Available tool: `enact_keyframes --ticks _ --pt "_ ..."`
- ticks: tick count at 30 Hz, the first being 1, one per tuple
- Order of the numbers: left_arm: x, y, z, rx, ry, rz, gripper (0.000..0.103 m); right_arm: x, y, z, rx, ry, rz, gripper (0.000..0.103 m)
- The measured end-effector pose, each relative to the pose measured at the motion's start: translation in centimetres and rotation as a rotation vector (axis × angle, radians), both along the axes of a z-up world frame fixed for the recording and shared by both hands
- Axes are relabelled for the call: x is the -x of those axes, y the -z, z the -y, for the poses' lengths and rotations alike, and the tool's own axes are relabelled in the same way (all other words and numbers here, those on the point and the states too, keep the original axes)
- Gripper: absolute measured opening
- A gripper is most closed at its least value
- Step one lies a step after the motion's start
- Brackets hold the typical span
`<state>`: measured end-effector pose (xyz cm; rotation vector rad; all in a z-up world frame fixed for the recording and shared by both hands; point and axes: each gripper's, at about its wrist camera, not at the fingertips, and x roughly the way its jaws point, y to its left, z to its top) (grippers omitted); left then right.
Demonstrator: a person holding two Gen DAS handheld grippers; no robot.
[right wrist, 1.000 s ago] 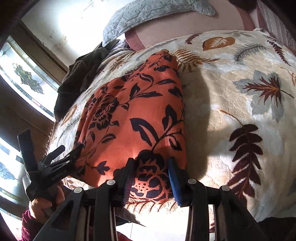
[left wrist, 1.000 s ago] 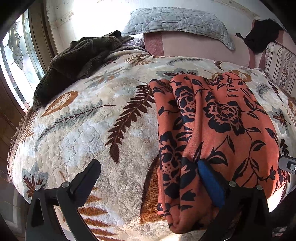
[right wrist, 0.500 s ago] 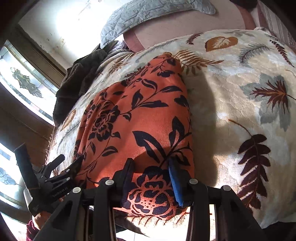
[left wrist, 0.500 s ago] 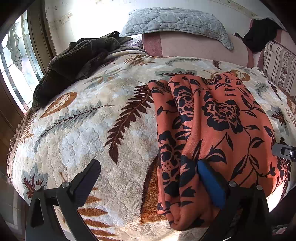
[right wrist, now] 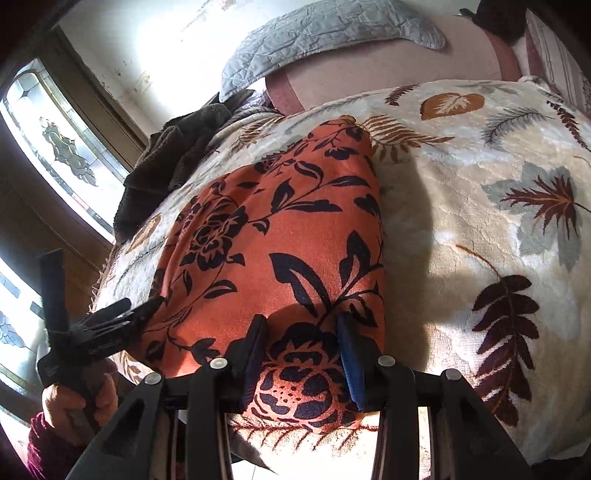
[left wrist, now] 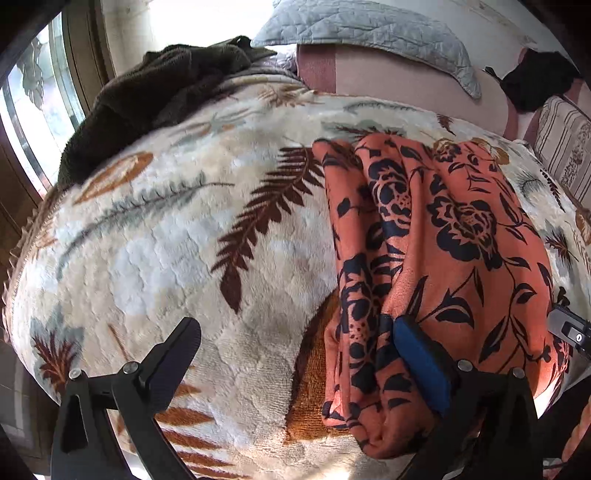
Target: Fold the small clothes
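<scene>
Orange garment (left wrist: 443, 240) printed with dark navy flowers and leaves, lying on a cream blanket (left wrist: 166, 266) patterned with brown ferns and grey-blue leaves. Beyond the blanket: dark brown towel (left wrist: 155, 96), pale grey quilted pillow (left wrist: 369, 33). Gripper pads (right wrist: 351, 362) blue.

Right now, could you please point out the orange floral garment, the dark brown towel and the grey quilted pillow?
orange floral garment (left wrist: 461, 236): left wrist view, on its large black flower.
dark brown towel (left wrist: 147, 107): left wrist view, mid-heap.
grey quilted pillow (right wrist: 332, 37): right wrist view, centre of its quilted face.

Your orange velvety garment with dark floral print (left wrist: 443, 240) lies folded lengthwise (rumpled along one side) at the bed's near edge.
</scene>
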<state>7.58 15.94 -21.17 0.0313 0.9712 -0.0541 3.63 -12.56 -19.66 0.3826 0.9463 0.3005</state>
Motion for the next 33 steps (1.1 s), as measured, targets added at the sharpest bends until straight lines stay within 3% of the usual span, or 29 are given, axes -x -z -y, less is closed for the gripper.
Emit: enact_keyframes --ticks 5,9,13,15,21,33 --pt "0.1 -0.1 -0.6 0.059 -0.014 -0.014 0.103 0.3 0.0 0.0 0.009 -0.012 0.028 0.043" --pt "1.1 -1.0 0.2 0.002 0.004 0.035 0.103 0.7 -0.5 0.7 -0.010 -0.023 0.005 0.044" --pt "2.3 -1.9 1.4 -0.101 0.018 0.084 0.103 1.6 -1.2 2.5 -0.051 -0.009 -0.055 0.056" --pt "3.1 -2.1 1.6 -0.122 0.009 0.095 0.103 2.5 -1.9 3.5 -0.050 0.018 -0.029 0.056" --pt "5.1 -3.4 1.1 -0.047 -0.049 0.135 0.103 4.4 -3.7 5.1 -0.035 0.033 0.061 0.056" --pt "5.0 -2.8 2.1 -0.115 -0.047 0.140 0.103 4.1 -2.8 3.6 -0.060 -0.001 0.088 0.056"
